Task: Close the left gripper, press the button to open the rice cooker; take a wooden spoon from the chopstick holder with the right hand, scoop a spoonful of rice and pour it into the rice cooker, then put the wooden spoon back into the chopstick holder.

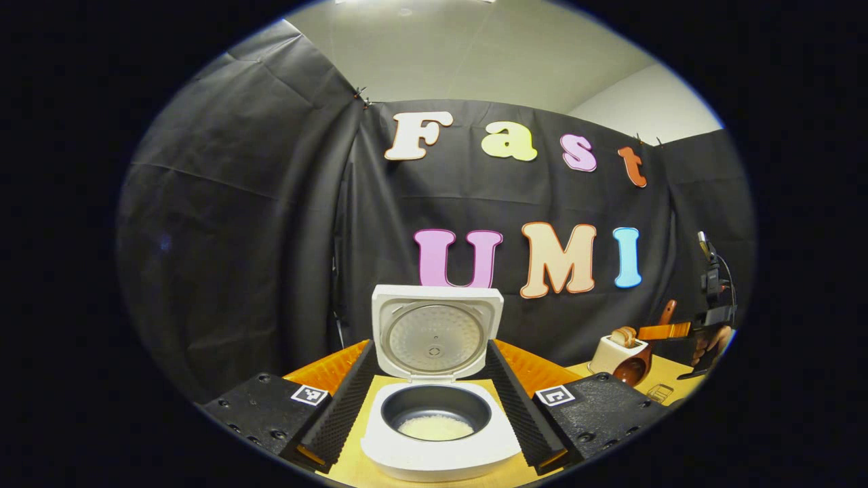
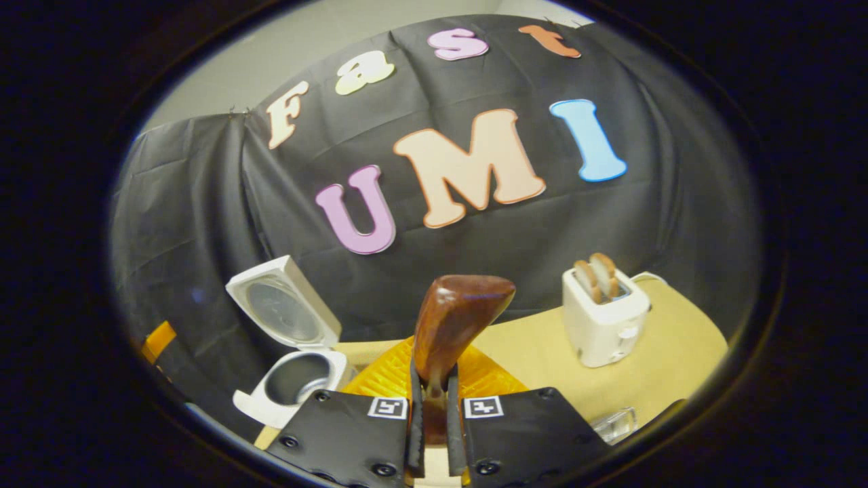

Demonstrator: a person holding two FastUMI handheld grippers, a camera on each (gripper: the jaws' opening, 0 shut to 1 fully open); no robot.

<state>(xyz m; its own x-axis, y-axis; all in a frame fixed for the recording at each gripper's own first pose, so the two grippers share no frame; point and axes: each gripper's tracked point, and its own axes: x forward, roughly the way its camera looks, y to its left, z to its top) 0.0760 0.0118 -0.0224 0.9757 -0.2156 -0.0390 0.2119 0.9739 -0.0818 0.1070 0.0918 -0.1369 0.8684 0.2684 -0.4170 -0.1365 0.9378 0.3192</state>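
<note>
R gripper (image 2: 434,407) clamps glossy wooden spoon (image 2: 454,318)

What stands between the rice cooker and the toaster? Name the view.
In the right gripper view, the wooden spoon, clamped in the right gripper, rises between the rice cooker and the toaster; bare table lies behind it.

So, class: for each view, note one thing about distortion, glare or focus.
Left gripper view: fisheye bends the wall's edges; the cooker is sharp, with soft glare on its lid. Right gripper view: the horizon tilts; the spoon, close to the lens, looks oversized and shiny.
</note>
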